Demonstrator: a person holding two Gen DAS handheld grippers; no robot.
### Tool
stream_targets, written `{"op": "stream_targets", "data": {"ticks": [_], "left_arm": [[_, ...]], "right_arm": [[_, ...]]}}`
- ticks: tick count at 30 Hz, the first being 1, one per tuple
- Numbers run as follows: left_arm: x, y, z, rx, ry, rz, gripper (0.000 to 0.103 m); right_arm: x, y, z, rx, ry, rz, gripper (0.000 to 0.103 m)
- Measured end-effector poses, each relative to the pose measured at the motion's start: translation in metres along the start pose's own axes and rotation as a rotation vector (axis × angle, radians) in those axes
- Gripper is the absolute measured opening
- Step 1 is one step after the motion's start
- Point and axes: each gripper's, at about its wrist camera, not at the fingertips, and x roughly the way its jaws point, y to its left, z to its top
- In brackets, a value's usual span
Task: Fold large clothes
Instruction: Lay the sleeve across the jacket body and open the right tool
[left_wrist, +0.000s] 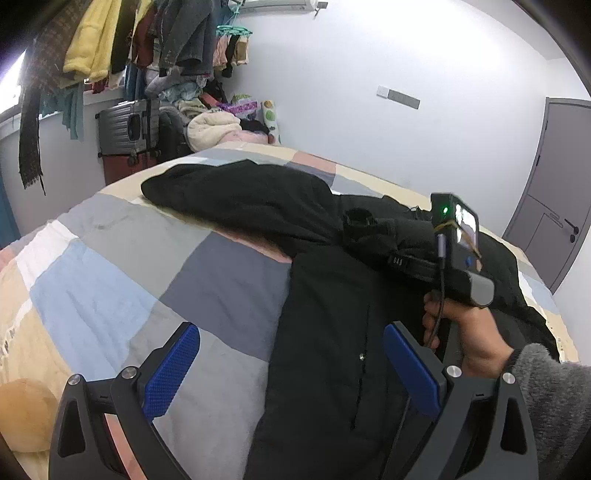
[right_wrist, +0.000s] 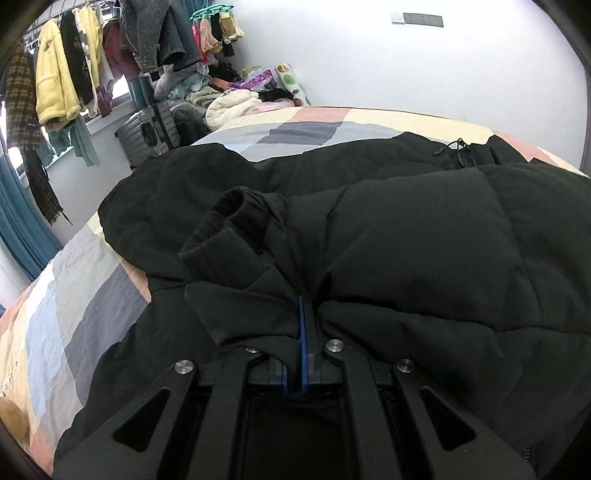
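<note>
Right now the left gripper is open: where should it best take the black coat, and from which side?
Probably the coat's free side edge on the quilt, approached from the left. That edge lies flat and exposed between the left gripper's open fingers; the right gripper is clamped on a fold.

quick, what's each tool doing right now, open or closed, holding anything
Left tool: open, holding nothing, above the black coat.
Right tool: closed on a fold of the coat.
</note>
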Motion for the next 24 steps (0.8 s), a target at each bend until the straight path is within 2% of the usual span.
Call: {"op": "stream_targets", "data": {"ticks": [10, 14, 16, 17, 18, 20, 21, 24], "left_arm": [[-0.015, -0.009, -0.005, 0.024, -0.024, 0.005, 0.101], [-0.025, -0.009, -0.004, 0.008, -0.034, -0.006, 0.101], [-0.03, -0.009, -0.004, 0.003, -0.043, -0.009, 0.101], [-0.032, -0.009, -0.004, 0.002, -0.048, -0.012, 0.101], [-0.033, -0.01, -0.003, 0.002, -0.051, -0.013, 0.101], [-0.035, -0.008, -0.003, 0.003, -0.055, -0.012, 0.101], [-0.036, -0.009, -0.004, 0.004, -0.057, -0.013, 0.101], [-0.037, -0.01, -0.006, 0.005, -0.058, -0.02, 0.101]], "right_arm": [[-0.035, 0.023, -0.005, -0.151, 0.049, -0.04, 0.01], [-0.05, 0.034, -0.009, -0.245, 0.064, -0.093, 0.016], [-0.054, 0.042, -0.008, -0.29, 0.076, -0.124, 0.023], [-0.056, 0.045, -0.006, -0.31, 0.082, -0.134, 0.031], [-0.061, 0.047, -0.004, -0.316, 0.079, -0.13, 0.046], [-0.069, 0.047, 0.001, -0.302, 0.06, -0.142, 0.068], [-0.076, 0.044, 0.004, -0.281, 0.038, -0.131, 0.073], [-0.099, 0.037, 0.012, -0.222, -0.017, -0.1, 0.073]]}}
